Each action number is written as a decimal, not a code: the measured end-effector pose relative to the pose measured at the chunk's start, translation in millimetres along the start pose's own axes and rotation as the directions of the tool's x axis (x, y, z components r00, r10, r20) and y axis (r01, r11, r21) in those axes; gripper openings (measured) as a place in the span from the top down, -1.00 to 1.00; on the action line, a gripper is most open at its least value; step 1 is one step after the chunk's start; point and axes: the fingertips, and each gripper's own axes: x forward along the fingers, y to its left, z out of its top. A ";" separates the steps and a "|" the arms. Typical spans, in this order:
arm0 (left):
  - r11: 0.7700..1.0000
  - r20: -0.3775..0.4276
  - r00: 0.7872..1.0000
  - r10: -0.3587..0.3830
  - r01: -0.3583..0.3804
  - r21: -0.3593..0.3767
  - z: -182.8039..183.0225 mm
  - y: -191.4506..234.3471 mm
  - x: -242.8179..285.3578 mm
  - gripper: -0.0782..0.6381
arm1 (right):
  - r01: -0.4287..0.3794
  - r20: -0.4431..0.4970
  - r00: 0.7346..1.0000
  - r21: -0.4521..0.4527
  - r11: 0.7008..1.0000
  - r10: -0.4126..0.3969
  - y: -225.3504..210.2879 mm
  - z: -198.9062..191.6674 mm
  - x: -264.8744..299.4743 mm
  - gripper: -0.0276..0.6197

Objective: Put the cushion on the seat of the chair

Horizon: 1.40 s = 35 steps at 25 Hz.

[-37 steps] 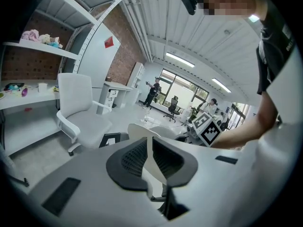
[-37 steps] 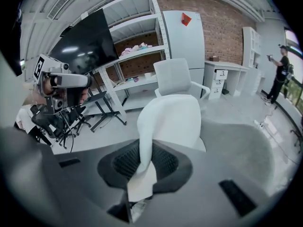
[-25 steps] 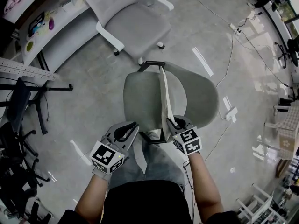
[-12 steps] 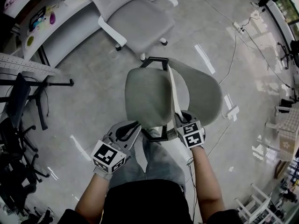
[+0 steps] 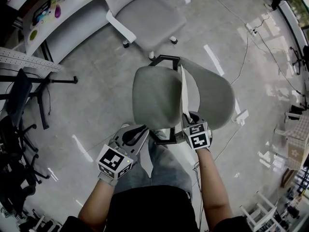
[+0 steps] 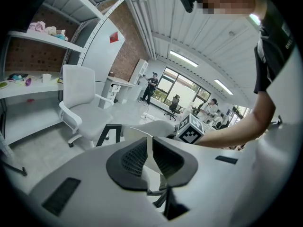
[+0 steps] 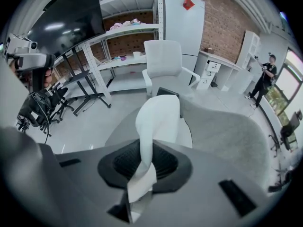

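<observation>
A grey cushion (image 5: 212,98) with a white edge (image 5: 186,93) stands on its edge over the grey seat of the chair (image 5: 152,100), which has a black frame (image 5: 164,59). My right gripper (image 5: 189,118) is shut on the near end of the white edge and points steeply down. In the right gripper view the white fabric (image 7: 158,117) runs out from between the jaws of my right gripper (image 7: 144,162), grey cushion (image 7: 232,136) to its right. My left gripper (image 5: 141,130) hangs by the seat's near left rim, jaws together, holding nothing (image 6: 147,148).
A white office chair (image 5: 145,13) stands just beyond the grey one. A desk (image 5: 48,28) and black chair bases (image 5: 19,129) line the left side. Cables and a power strip (image 5: 251,30) lie on the floor at right. The person's legs are under the near rim.
My right gripper has sunk a little toward the seat, taking the cushion's white edge with it. The left gripper has stayed where it was.
</observation>
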 end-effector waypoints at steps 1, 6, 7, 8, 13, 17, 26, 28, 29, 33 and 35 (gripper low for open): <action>1.000 0.001 1.000 0.004 -0.004 -0.002 -0.8 1.6 -1.4 0.70 | -0.006 -0.001 1.000 -0.004 1.000 0.006 4.0 1.5 2.0 0.72; 1.000 0.007 1.000 0.028 -0.028 -0.008 -3.7 10.3 -13.0 0.70 | -0.039 -0.011 0.999 -0.041 0.998 0.039 26.9 8.9 16.0 0.72; 0.999 0.009 0.999 0.033 -0.033 -0.011 -4.8 12.1 -17.0 0.70 | -0.047 -0.014 0.999 -0.052 0.998 0.046 32.5 10.3 19.9 0.72; 0.999 0.010 0.999 0.039 -0.039 -0.015 -5.9 13.6 -21.7 0.70 | -0.055 -0.018 0.998 -0.060 0.997 0.054 38.4 11.4 23.8 0.72; 0.997 0.008 0.997 0.072 -0.072 -0.036 -16.0 24.5 -47.6 0.70 | -0.095 -0.037 0.995 -0.075 0.993 0.092 68.4 18.4 45.3 0.71; 0.993 0.009 0.994 0.107 -0.107 -0.052 -24.4 39.2 -66.0 0.70 | -0.124 -0.059 0.991 -0.098 0.987 0.119 92.8 22.1 65.9 0.70; 0.978 0.019 0.982 0.189 -0.187 -0.098 -43.2 67.7 -111.4 0.70 | -0.168 -0.156 0.977 -0.154 0.974 0.144 134.9 6.2 119.3 0.69; 0.973 0.021 0.978 0.208 -0.205 -0.110 -46.9 74.7 -118.8 0.70 | -0.178 -0.177 0.973 -0.166 0.970 0.148 141.0 3.3 132.0 0.68; 0.971 0.022 0.976 0.215 -0.212 -0.116 -49.1 78.3 -122.1 0.70 | -0.180 -0.179 0.973 -0.176 0.968 0.149 144.1 5.0 137.7 0.68; 0.963 0.016 0.972 0.236 -0.232 -0.136 -62.5 87.8 -129.4 0.70 | -0.196 -0.203 0.966 -0.183 0.963 0.158 154.4 -3.7 161.5 0.67; 0.958 0.011 0.968 0.251 -0.247 -0.149 -69.7 91.4 -131.9 0.70 | -0.209 -0.214 0.963 -0.200 0.957 0.165 159.4 -7.2 173.8 0.66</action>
